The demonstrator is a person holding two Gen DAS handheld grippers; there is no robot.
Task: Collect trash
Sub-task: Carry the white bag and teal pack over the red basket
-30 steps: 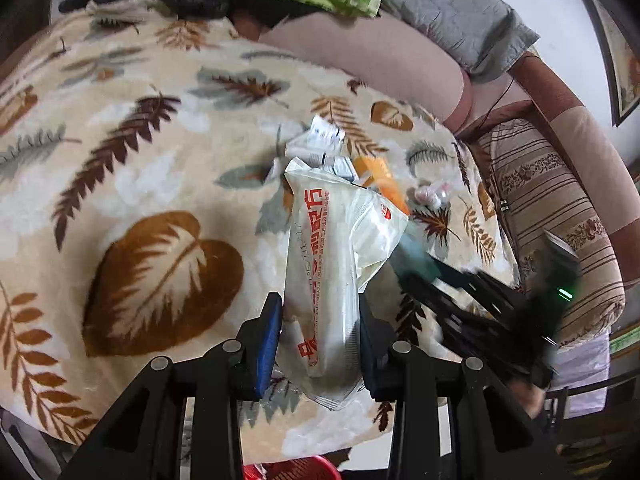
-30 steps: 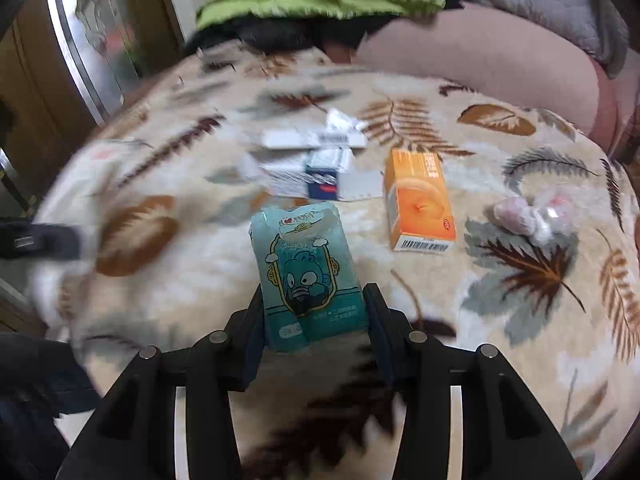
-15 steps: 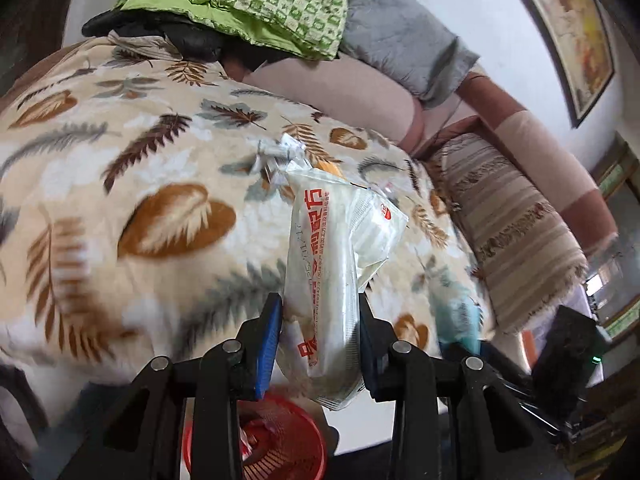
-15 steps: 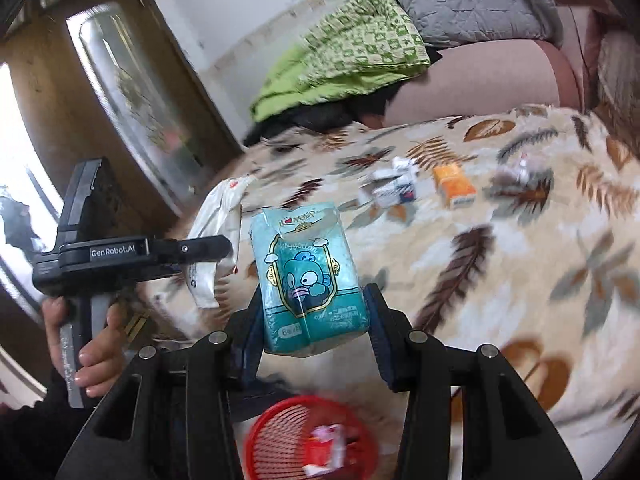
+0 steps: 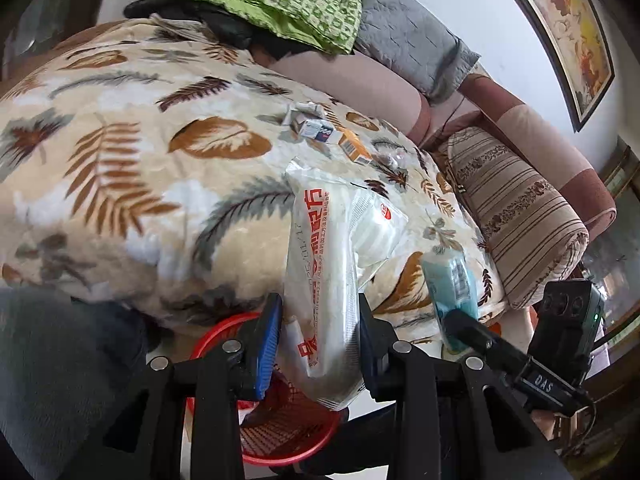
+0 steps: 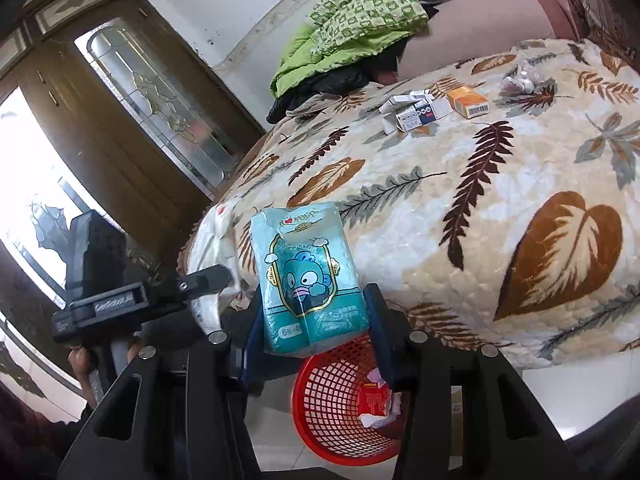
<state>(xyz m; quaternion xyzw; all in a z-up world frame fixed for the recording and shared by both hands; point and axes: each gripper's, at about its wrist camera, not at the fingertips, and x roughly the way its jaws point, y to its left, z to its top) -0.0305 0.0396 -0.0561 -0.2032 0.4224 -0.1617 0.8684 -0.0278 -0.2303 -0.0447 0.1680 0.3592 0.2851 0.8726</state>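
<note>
A leaf-print blanket [image 6: 500, 208] covers the bed and fills most of both views, with a green quilt [image 6: 352, 12] heaped at its far end around 12 o'clock in my right view. Below the bed's near edge, on the floor, stands a red mesh basket [image 6: 332, 412], at 6 o'clock in my right view, with crumpled paper and a red wrapper already lying in it. In my left view the same basket sits at 6 o'clock, partly hidden behind my fingers.

My left gripper [image 5: 318, 344] is closed on a white plastic bag with red lettering [image 5: 328, 280], pinched near its lower end so that it stands up between the pads, directly above the basket. My right gripper [image 6: 312, 336] is clamped on a teal tissue pack with a cartoon face [image 6: 308, 280], upright between the fingers, just above the basket's rim.

On the blanket, well apart from both grippers at about 1 o'clock in the right view, lie a cluster of small white cartons [image 6: 412, 110], an orange box [image 6: 468, 102] just beside them, and a crumpled clear wrapper [image 6: 520, 78] a little further right.
</note>
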